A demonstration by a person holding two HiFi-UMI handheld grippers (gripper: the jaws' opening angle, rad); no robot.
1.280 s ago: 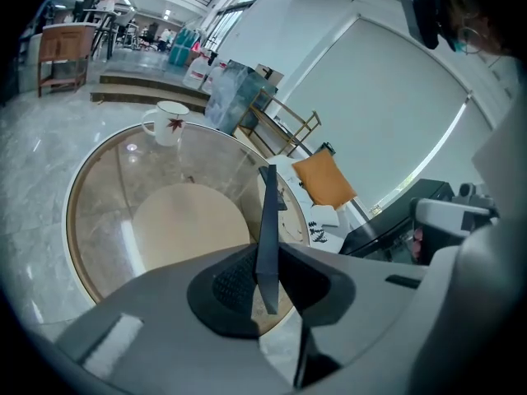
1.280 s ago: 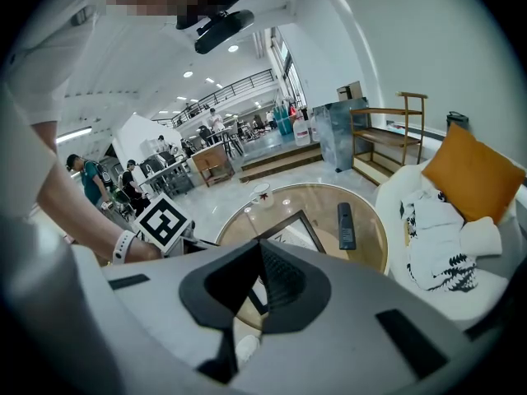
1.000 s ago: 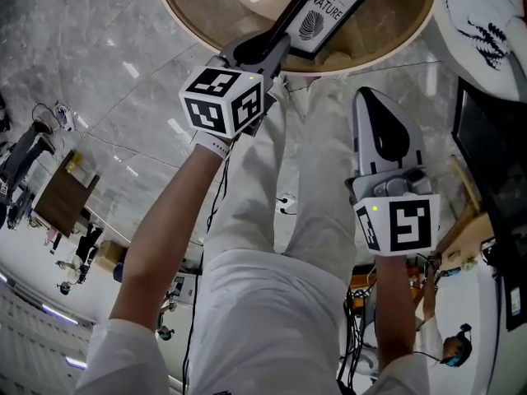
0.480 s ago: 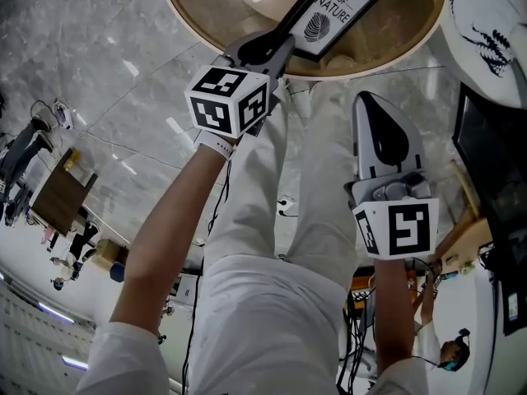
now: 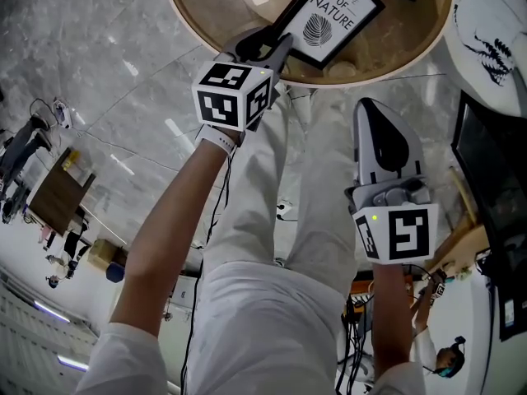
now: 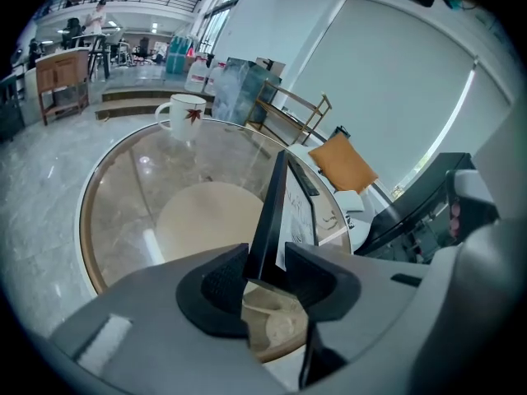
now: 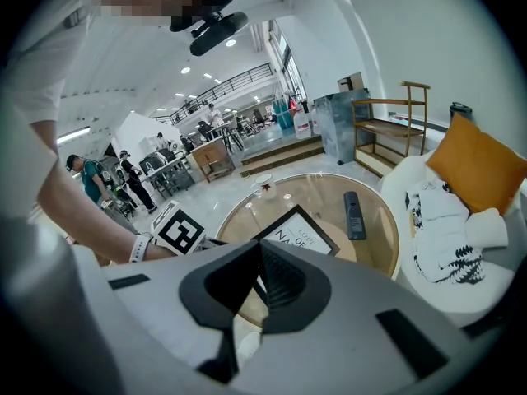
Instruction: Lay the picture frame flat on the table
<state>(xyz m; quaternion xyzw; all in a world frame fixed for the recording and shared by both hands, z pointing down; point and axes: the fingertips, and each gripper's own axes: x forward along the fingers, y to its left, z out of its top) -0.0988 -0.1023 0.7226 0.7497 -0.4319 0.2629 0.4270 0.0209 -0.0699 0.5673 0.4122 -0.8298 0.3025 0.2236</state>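
Note:
The black picture frame (image 5: 329,19) with a leaf print leans low over the round glass table (image 5: 387,60), its face turned up. My left gripper (image 5: 272,41) is at the frame's near left edge. In the left gripper view the frame (image 6: 276,212) stands edge-on between the jaws of that gripper (image 6: 265,274). The jaws are opening, and the right pad has come off the white face. My right gripper (image 5: 372,97) hangs shut over the person's lap, short of the table, with nothing in it. From there the frame (image 7: 296,233) shows beyond the shut gripper (image 7: 258,257).
A white mug (image 6: 185,115) stands at the table's far side and a dark remote (image 7: 352,215) lies to the right of the frame. A white seat with a patterned cloth (image 5: 490,23) and an orange cushion (image 7: 478,167) sit to the right. Grey marble floor surrounds the table.
The frame has tipped further down, showing more of its face in the head view. My left gripper has moved slightly forward and right with it. The right gripper has barely moved.

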